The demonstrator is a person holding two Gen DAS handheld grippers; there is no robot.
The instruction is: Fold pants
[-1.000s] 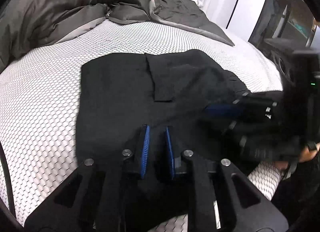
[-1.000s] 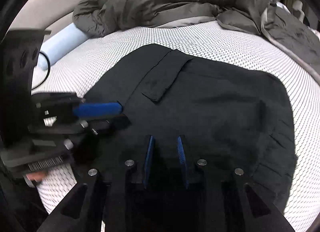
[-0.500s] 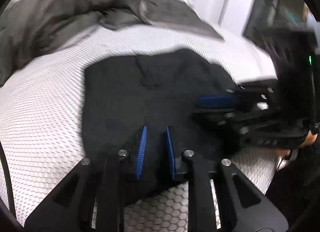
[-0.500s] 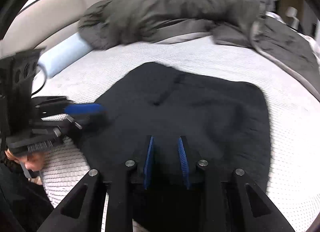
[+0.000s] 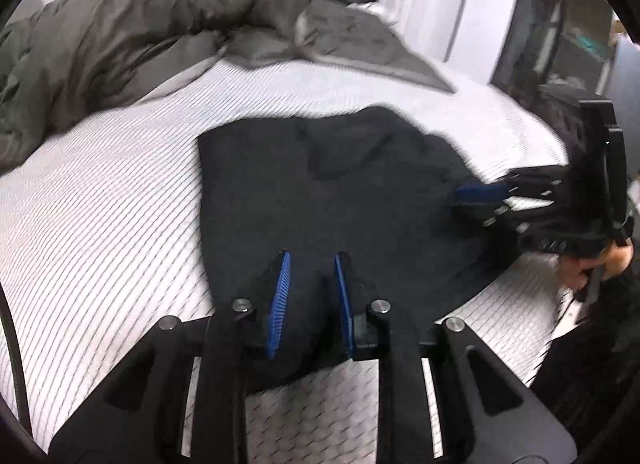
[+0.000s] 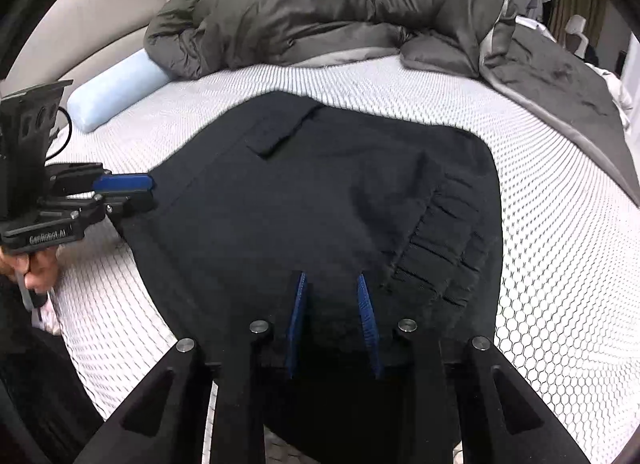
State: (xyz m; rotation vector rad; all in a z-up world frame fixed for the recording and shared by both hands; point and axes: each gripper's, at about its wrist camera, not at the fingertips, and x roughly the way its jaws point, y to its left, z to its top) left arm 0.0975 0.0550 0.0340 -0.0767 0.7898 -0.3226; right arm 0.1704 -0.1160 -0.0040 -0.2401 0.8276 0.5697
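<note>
Nearest in each wrist view, the black pants (image 6: pixel 320 199) lie folded on the white honeycomb-patterned bed (image 6: pixel 560 264), their near edge bunched between the blue pads. The left gripper (image 5: pixel 310 296) stands narrow with pants fabric between its pads, as does the right gripper (image 6: pixel 332 320). The left gripper's body reads "GenRobot.AI". Farther back lie a grey duvet (image 6: pixel 340 11) and a pale blue bolster pillow (image 6: pixel 116 87).
</note>
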